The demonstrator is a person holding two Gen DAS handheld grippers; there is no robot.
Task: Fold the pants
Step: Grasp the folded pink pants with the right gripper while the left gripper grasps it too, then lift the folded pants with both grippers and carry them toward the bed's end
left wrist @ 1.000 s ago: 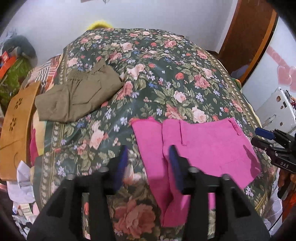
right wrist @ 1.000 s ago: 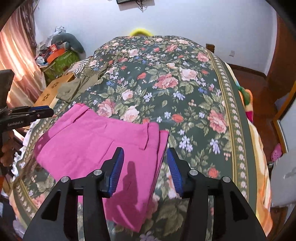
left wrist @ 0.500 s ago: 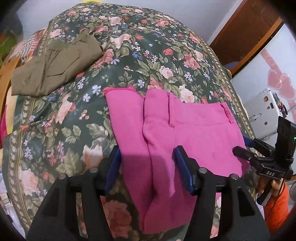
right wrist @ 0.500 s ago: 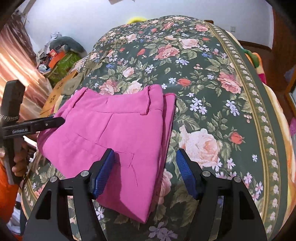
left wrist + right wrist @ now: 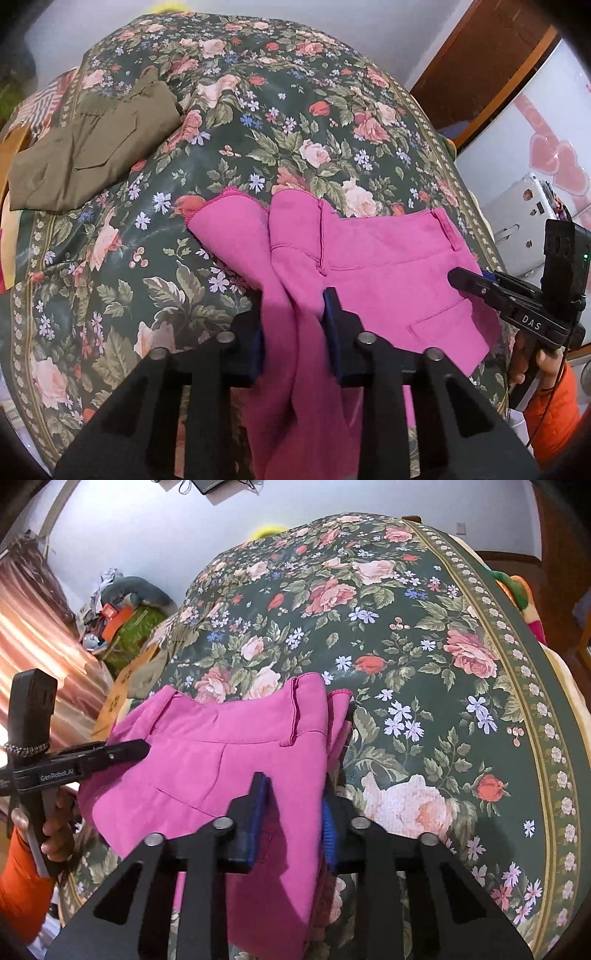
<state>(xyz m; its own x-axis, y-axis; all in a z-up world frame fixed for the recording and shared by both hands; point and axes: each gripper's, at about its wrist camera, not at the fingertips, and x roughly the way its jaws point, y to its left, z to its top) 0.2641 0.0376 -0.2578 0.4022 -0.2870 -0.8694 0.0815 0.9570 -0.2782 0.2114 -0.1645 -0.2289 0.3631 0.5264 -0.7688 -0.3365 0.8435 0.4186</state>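
Pink pants (image 5: 388, 266) lie partly folded at the near edge of a floral bedspread (image 5: 295, 122); they also show in the right wrist view (image 5: 207, 760). My left gripper (image 5: 293, 306) is shut on a bunched fold of the pink fabric at the pants' left side. My right gripper (image 5: 295, 797) is shut on the pants' right edge, with cloth between its blue pads. Each gripper shows in the other's view: the right one (image 5: 480, 286) at the pants' far side, the left one (image 5: 122, 751) likewise.
Folded olive-brown pants (image 5: 88, 147) lie at the bed's far left. A white appliance (image 5: 524, 221) and a wooden door (image 5: 480, 66) stand to the right. Clutter and a pink curtain (image 5: 40, 635) are on the left of the right wrist view.
Both grippers moved down onto the pink pants and closed on the fabric. The cloth is now bunched and lifted between the fingers of each.
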